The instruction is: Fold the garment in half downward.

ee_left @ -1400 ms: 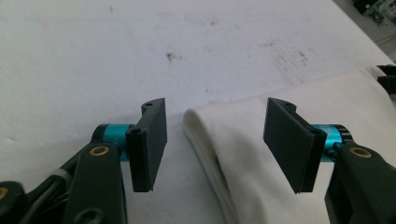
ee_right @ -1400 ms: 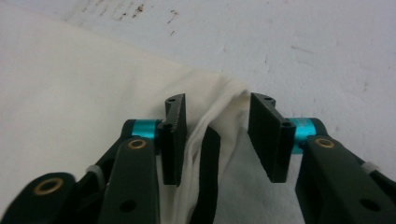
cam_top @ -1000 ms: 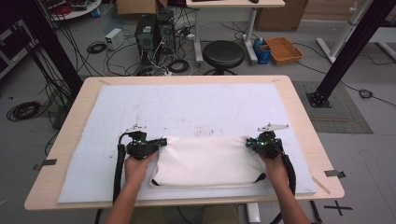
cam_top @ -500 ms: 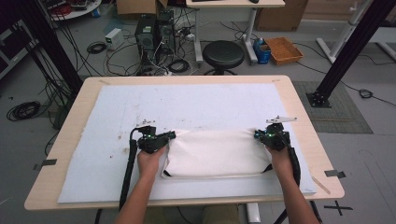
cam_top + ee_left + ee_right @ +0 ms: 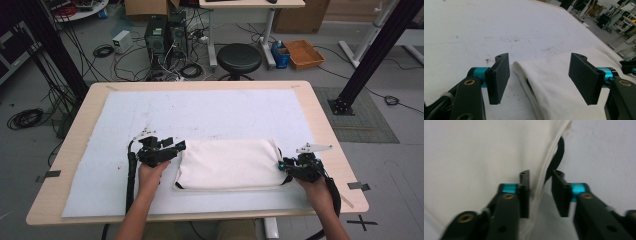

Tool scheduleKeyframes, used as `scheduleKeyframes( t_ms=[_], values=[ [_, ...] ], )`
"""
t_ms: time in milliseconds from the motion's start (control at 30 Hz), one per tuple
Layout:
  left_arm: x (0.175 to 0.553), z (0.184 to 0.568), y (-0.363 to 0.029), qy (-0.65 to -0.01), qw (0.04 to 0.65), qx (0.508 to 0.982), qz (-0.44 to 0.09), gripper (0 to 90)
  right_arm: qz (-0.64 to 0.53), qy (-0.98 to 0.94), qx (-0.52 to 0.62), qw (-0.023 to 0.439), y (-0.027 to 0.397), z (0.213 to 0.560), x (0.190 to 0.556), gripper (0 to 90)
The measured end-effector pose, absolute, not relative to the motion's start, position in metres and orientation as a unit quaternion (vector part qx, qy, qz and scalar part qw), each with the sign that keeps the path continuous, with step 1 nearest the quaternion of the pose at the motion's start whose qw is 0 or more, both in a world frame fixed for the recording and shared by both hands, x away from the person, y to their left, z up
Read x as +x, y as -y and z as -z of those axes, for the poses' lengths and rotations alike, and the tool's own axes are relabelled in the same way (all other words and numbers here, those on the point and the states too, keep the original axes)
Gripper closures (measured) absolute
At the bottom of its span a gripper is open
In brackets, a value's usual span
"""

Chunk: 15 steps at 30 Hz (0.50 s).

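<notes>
A folded white cloth (image 5: 230,162) lies flat on the pale mat (image 5: 200,115) near the table's front edge. A black strap (image 5: 557,152) shows at its right end. My left gripper (image 5: 174,143) sits at the cloth's left end with its jaws wide open. In the left gripper view the cloth (image 5: 564,82) lies on the mat between and beyond the jaws of the left gripper (image 5: 539,65), touching neither. My right gripper (image 5: 281,165) is at the cloth's right end. In the right gripper view the right gripper (image 5: 540,177) has its jaws a little apart, with the hem of the cloth (image 5: 474,150) running between them.
The wooden table (image 5: 80,125) frames the mat on all sides, and the mat's far half is bare. Beyond the table's far edge stand a black stool (image 5: 239,57), computer cases (image 5: 162,35) with floor cables, and an orange crate (image 5: 303,52).
The cloth and both hands have shifted to the right. My left gripper has come off the cloth's left end and stands open. The right gripper has drawn back towards the front edge.
</notes>
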<state>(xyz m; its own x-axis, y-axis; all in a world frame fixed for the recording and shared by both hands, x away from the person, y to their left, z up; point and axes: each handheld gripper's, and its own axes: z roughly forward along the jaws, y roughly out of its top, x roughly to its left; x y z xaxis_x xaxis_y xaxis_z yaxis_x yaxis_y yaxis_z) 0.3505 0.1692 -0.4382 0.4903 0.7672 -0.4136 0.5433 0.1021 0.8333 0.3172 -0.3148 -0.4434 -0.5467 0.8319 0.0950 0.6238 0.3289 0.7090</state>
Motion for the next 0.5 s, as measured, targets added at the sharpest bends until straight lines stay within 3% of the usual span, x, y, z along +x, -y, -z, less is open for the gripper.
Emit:
scheduleKeyframes(
  t_ms=[67, 133, 200, 233, 300, 500],
  values=[
    [0.349, 0.436, -0.171, -0.491, 0.559, 0.661, -0.104, 33.3, -0.364, -0.806, 0.440, 0.156, 0.315, 0.445, 0.311, 84.3],
    [0.346, 0.434, -0.172, -0.480, 0.564, 0.664, -0.106, 33.3, -0.362, -0.809, 0.435, 0.160, 0.315, 0.444, 0.310, 79.4],
    [0.344, 0.432, -0.175, -0.468, 0.566, 0.670, -0.107, 30.2, -0.368, -0.807, 0.429, 0.170, 0.316, 0.442, 0.310, 47.3],
    [0.343, 0.432, -0.176, -0.460, 0.567, 0.674, -0.107, 26.9, -0.379, -0.801, 0.427, 0.177, 0.317, 0.440, 0.311, 35.9],
    [0.340, 0.431, -0.178, -0.447, 0.571, 0.681, -0.102, 24.8, -0.406, -0.785, 0.424, 0.198, 0.319, 0.435, 0.310, 23.3],
    [0.328, 0.428, -0.184, -0.436, 0.570, 0.687, -0.112, 24.8, -0.439, -0.773, 0.396, 0.229, 0.326, 0.417, 0.308, 20.8]
  ],
)
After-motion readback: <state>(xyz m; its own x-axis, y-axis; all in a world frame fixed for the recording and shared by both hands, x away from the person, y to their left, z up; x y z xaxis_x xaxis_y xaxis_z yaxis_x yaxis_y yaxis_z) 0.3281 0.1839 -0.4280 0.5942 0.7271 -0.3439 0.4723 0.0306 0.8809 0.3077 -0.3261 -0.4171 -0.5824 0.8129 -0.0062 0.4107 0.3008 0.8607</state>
